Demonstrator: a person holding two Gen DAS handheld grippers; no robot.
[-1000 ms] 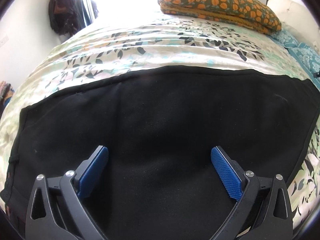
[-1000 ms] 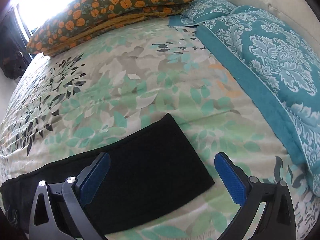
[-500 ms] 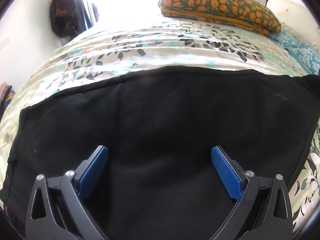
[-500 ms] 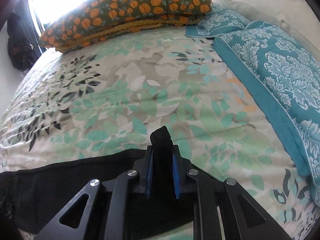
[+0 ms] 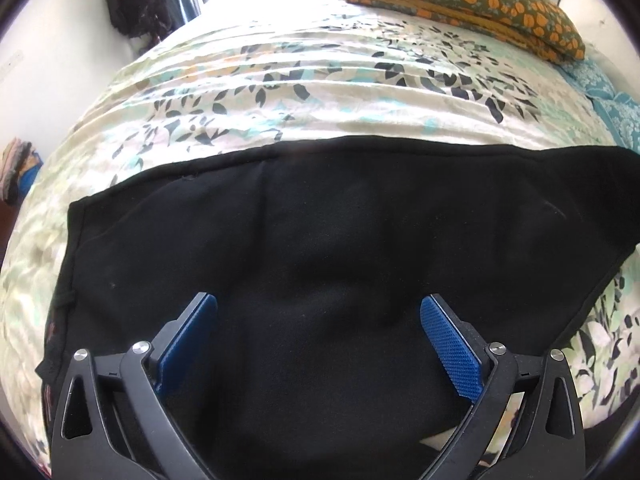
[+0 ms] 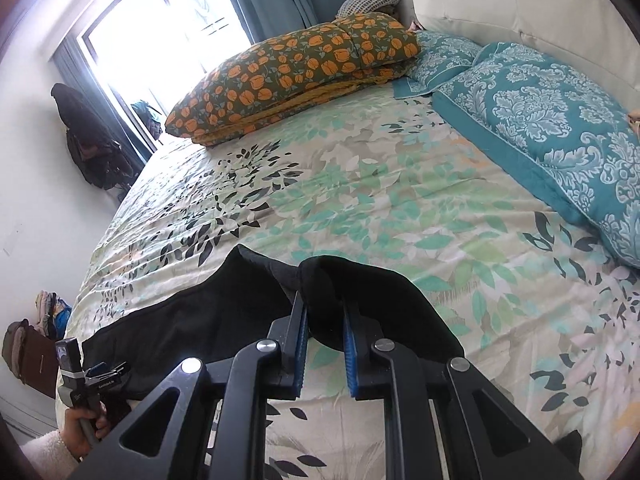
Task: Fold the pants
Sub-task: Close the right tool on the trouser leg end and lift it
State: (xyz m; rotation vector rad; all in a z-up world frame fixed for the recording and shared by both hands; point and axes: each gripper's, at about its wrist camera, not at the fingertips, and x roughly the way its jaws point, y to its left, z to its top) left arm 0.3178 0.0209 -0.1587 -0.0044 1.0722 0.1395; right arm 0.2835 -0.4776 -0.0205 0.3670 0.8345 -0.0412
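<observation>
Black pants lie spread across a leaf-print bedspread. My left gripper is open, its blue pads low over the wide part of the pants, holding nothing. My right gripper is shut on the leg end of the pants and holds it lifted off the bed, the cloth draped over the fingertips. The rest of the pants trails left along the bed. The left gripper also shows in the right wrist view, held in a hand at the lower left.
A folded orange-flower quilt lies at the far side of the bed. Teal patterned pillows rest against a white headboard on the right. Dark clothes hang by the window. Bags sit on the floor at left.
My right gripper closed on the pant leg end, then lifted it and carried it up and leftward. The right side of the pants has risen in the left view. The left gripper stayed open.
</observation>
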